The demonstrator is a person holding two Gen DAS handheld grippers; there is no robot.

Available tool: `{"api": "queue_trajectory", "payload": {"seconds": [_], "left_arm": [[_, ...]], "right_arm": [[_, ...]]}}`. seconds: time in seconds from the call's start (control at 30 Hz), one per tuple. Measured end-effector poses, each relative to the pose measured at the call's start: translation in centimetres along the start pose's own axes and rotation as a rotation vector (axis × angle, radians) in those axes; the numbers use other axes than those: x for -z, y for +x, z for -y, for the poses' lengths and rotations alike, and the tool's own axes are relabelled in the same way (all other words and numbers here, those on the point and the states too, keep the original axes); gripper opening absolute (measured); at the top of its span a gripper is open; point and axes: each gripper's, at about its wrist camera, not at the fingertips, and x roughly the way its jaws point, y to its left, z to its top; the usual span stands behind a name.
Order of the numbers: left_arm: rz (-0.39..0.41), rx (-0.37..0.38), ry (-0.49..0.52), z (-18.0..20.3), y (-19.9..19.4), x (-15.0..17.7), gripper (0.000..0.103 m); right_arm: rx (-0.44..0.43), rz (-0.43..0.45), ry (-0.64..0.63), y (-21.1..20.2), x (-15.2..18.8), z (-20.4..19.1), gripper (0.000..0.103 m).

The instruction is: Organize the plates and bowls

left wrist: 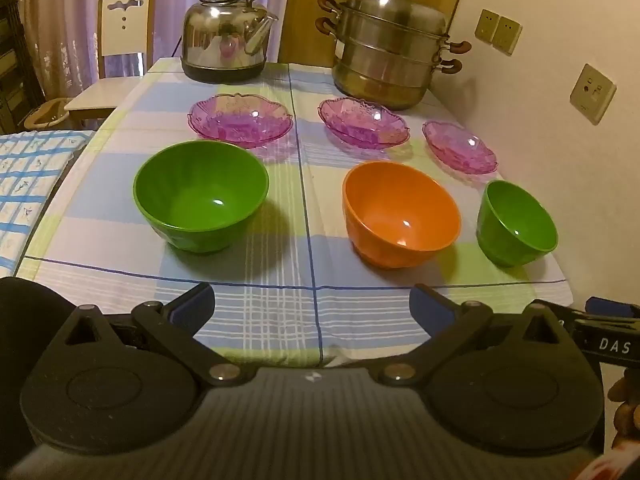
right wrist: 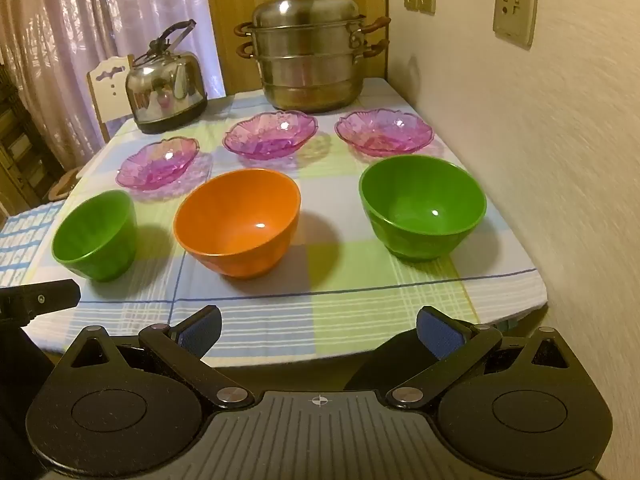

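Observation:
On the checked tablecloth point(left wrist: 280, 300) three bowls stand in a front row: a green bowl point(left wrist: 200, 196) on the left, an orange bowl point(left wrist: 401, 212) in the middle, a second green bowl point(left wrist: 516, 224) on the right. Behind them lie three clear purple plates, left point(left wrist: 241, 120), middle point(left wrist: 363, 122) and right point(left wrist: 460, 146). The right wrist view shows the same bowls, green point(right wrist: 96, 236), orange point(right wrist: 238, 220), green point(right wrist: 422, 204), and plates point(right wrist: 158, 164) point(right wrist: 270, 134) point(right wrist: 384, 132). My left gripper point(left wrist: 312, 308) and right gripper point(right wrist: 318, 330) are open and empty at the table's near edge.
A steel kettle point(left wrist: 224, 40) and a stacked steel steamer pot point(left wrist: 390, 52) stand at the back of the table. A wall point(right wrist: 540, 160) runs along the right side. A chair point(left wrist: 120, 52) stands at the back left, and a blue checked cloth point(left wrist: 28, 184) lies left.

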Motion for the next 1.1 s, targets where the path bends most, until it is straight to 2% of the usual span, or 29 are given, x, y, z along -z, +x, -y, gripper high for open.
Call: {"api": "queue_trajectory", "payload": {"seconds": [0.17,1.1], "left_arm": [[0.021,0.010,-0.003,0.07,-0.27,0.47,0.103],[0.004,0.018,0.002,0.34,-0.05,-0.30,0.103]], "right_arm": [[0.000,0.006,-0.003,-0.05,0.01,0.01,0.103],[0.000,0.010,0.006,0.08,-0.02,0.02,0.103]]}}
